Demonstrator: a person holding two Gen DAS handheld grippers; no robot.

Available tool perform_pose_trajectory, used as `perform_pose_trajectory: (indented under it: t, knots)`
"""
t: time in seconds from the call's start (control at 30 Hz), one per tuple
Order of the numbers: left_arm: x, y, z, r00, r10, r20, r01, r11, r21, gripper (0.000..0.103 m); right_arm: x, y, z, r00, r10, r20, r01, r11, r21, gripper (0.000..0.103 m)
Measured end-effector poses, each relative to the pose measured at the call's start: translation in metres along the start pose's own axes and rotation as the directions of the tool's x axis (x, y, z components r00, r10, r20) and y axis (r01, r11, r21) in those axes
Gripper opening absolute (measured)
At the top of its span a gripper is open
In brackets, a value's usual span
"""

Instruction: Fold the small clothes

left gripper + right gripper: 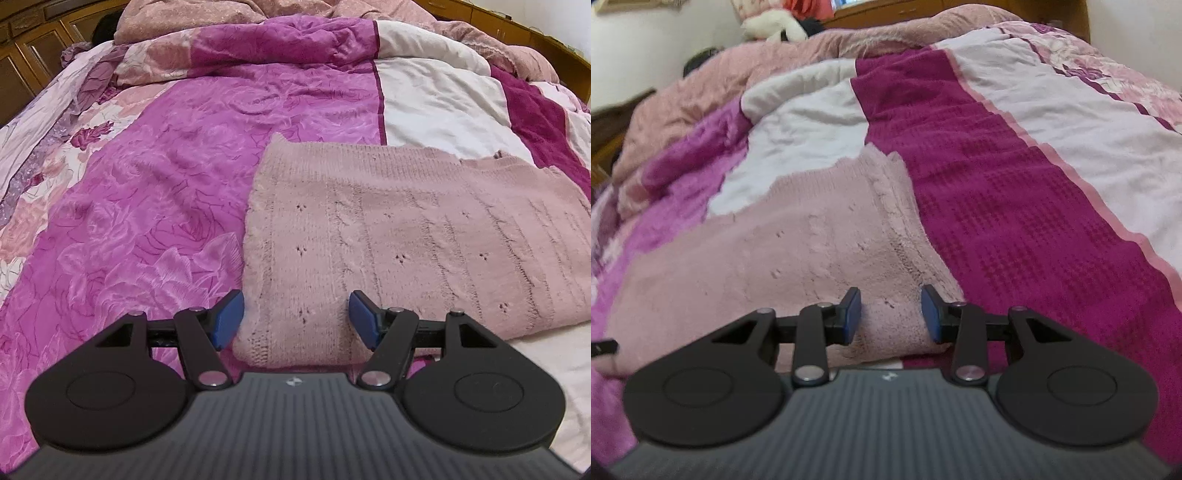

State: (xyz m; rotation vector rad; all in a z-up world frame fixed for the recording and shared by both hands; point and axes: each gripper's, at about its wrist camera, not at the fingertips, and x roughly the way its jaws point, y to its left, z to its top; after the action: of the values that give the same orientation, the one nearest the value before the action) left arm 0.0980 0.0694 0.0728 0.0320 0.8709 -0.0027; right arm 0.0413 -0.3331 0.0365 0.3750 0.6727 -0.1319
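A: Bed [155,206] first. Covered corner to corner by a quilt in magenta, white and dark crimson bands, rumpled at the far end.

B: And the garment?

A: Pink knitted sweater [388,236], lying flat on the quilt, already doubled into a rough rectangle. Long axis runs left to right across the left wrist view; cable ribs and small eyelet holes run along the knit.

B: Bearing from each pair of tongs?

A: Left tongs [295,319] over the near left corner, one blue pad just off the sweater's left edge, the other above the knit. Set wide, nothing pinched. Right tongs [890,314] over the near right end of the same sweater [798,236], where stacked layers show at the side edge. Set narrower, part open, knit showing in the gap, pads not visibly pressing. Blurred there, so contact not certain.

B: Nearer hand?

A: About even, each poised at its own near corner. Judged next: pinch both near corners, carry toward the far edge, or bring one end over the other along the long axis.

B: Writing, brands, labels?

A: None legible. Only a small round emblem on each grey tool body, too small to read.
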Motion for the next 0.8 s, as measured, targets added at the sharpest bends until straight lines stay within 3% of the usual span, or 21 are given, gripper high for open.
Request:
perform_pose_trajectory:
  t: [0.03, 0.13, 0.23, 0.37, 0.53, 0.8]
  knots:
    - [-0.003, 0.000, -0.001, 1.000, 0.001, 0.000, -0.001, 1.000, 0.001, 0.070, -0.004, 0.000, 0.000, 1.000, 0.012, 0.012, -0.012, 1.000, 0.013, 0.039]
    - [-0.009, 0.001, -0.003, 1.000, 0.004, -0.006, -0.004, 1.000, -0.005, 0.070, -0.013, -0.005, -0.003, 1.000, 0.019, 0.023, -0.021, 0.997, 0.072, 0.055]
    - [-0.013, 0.003, -0.004, 1.000, -0.001, -0.020, 0.000, 0.999, -0.032, 0.070, -0.020, -0.016, -0.005, 0.998, 0.060, 0.018, -0.062, 0.987, 0.148, 0.055]
    - [-0.014, 0.004, -0.007, 0.999, 0.002, -0.034, -0.004, 0.998, -0.063, 0.071, -0.018, -0.028, -0.005, 1.000, 0.020, 0.006, -0.021, 0.985, 0.173, 0.060]
    - [-0.011, 0.005, -0.013, 0.998, -0.006, -0.062, 0.000, 0.995, -0.098, 0.073, 0.008, -0.036, -0.007, 0.998, 0.059, -0.031, -0.050, 0.968, 0.245, 0.060]
    - [-0.013, 0.002, -0.024, 0.996, 0.015, -0.085, -0.023, 0.995, -0.096, 0.073, 0.027, -0.020, -0.016, 0.994, 0.077, 0.073, -0.091, 0.972, 0.217, 0.063]
